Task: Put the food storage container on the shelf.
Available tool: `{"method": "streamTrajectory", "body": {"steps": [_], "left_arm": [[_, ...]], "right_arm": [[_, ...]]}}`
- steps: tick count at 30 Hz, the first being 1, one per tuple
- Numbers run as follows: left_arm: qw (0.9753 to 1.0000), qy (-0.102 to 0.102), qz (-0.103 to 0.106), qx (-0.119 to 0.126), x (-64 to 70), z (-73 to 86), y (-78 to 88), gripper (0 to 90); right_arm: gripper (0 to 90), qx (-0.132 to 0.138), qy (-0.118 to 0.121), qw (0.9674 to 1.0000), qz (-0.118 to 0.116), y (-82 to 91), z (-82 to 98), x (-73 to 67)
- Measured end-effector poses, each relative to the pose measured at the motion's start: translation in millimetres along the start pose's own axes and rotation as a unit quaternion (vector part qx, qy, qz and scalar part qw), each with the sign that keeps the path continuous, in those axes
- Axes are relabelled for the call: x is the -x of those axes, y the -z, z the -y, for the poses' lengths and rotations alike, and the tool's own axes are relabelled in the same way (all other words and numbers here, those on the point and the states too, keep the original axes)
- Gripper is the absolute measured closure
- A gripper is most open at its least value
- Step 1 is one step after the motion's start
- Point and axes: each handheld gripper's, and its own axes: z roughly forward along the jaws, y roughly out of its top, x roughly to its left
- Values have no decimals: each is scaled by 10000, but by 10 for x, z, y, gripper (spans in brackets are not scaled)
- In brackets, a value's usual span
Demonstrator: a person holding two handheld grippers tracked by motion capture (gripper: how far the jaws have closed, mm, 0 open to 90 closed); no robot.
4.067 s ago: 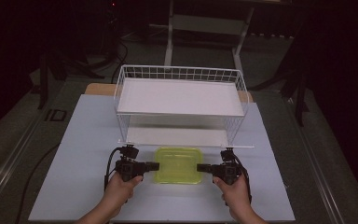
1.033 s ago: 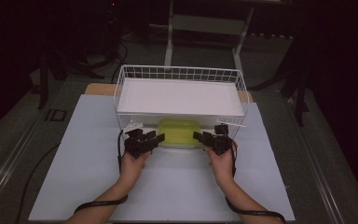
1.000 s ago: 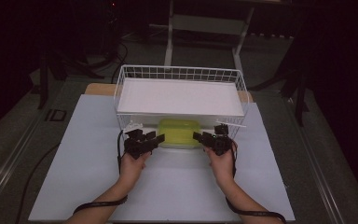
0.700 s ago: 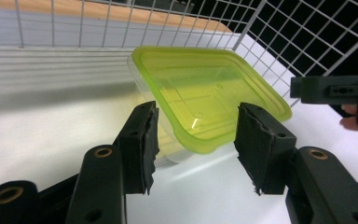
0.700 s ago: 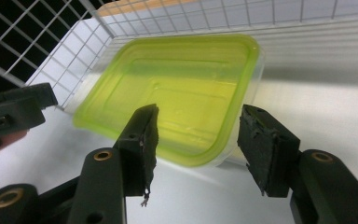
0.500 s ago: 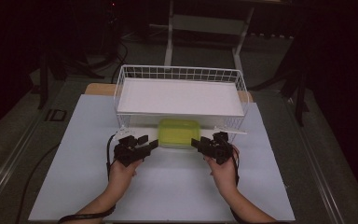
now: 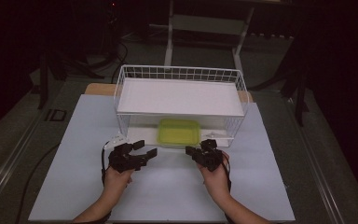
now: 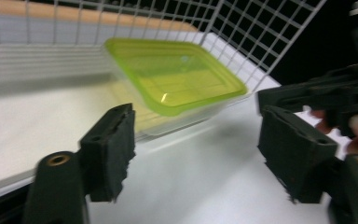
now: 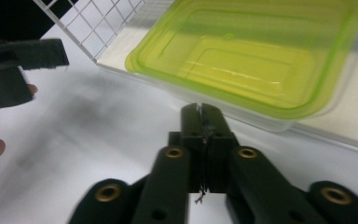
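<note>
Both hands have drawn back toward the person since a second ago, leaving the green-lidded container (image 7: 179,131) on the lower shelf of the white wire rack (image 7: 179,74) instead of flanking it.

Nearest, on the white bench (image 7: 168,196), the left hand-held gripper (image 7: 145,148) sits in front of the rack's left half. Its jaws have just been opening and now stand wide with nothing between them; the left gripper view shows the container (image 8: 177,79) beyond the gap, well clear of both pads.

To its right, the right hand-held gripper (image 7: 191,150) has just closed, and its jaws meet pad to pad on nothing. In the right gripper view the closed tips (image 9: 204,112) stop just short of the container's near edge; whether they touch it cannot be told.

Farther back, the container rests flat near the front edge of the lower shelf, under the rack's white upper shelf (image 7: 179,95).
</note>
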Motion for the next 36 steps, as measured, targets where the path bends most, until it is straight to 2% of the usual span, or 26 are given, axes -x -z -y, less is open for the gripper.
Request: {"method": "streamTrajectory", "body": {"steps": [1,2,3,6,7,8,13,19,30,34,36], "left_arm": [[10000,-31,34,47,-6,9,3,242],[9999,-82,50,79,-12,20,5,180],[9999,-100,7,105,-10,30,8,149],[9998,-126,-19,150,-9,50,19,142],[9998,-138,-89,120,1,54,18,55],[9997,-170,-166,92,8,59,18,8],[9997,-231,-54,9,31,78,-11,8],[9992,-403,-69,32,75,78,-28,8],[9991,-396,-149,65,59,85,-25,8],[9990,-409,-156,87,54,88,-20,8],[9990,-402,-154,71,49,86,-16,9]], "right_arm": [[898,-18,11,10000,6,-22,2,-13],[899,-21,13,10000,-7,-43,4,-23],[899,-44,0,10000,-27,-66,4,-28],[899,-70,10,10000,-25,-110,1,-46],[899,-69,50,10000,14,-145,-7,-54],[899,-58,38,10000,23,-163,-10,-51],[899,-100,20,9999,67,-259,-31,-24],[899,-104,37,9998,186,-332,-80,31],[898,-61,-70,9992,377,-513,-196,134],[898,-59,-192,9991,376,-573,-229,168],[898,-45,-165,9990,410,-599,-240,175]]}}
